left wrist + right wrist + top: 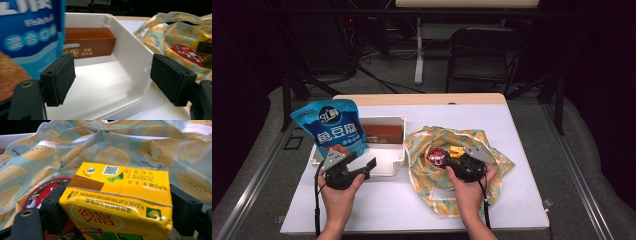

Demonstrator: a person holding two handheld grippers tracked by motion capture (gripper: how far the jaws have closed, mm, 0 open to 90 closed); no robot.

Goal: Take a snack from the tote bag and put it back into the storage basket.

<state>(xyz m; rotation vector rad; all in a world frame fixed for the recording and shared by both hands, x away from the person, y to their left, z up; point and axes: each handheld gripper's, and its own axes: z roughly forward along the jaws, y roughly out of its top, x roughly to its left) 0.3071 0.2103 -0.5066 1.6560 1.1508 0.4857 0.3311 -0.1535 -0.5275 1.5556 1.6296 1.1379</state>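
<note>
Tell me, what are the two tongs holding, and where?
The right tongs squeeze the yellow drink carton by its two sides. The left tongs are open, holding nothing.

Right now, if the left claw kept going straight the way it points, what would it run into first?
Probably the white bin: the open left claw points into its hollow, with the brown box at the far end and the blue snack pouch beside its left pad. Depth is hard to judge.
</note>
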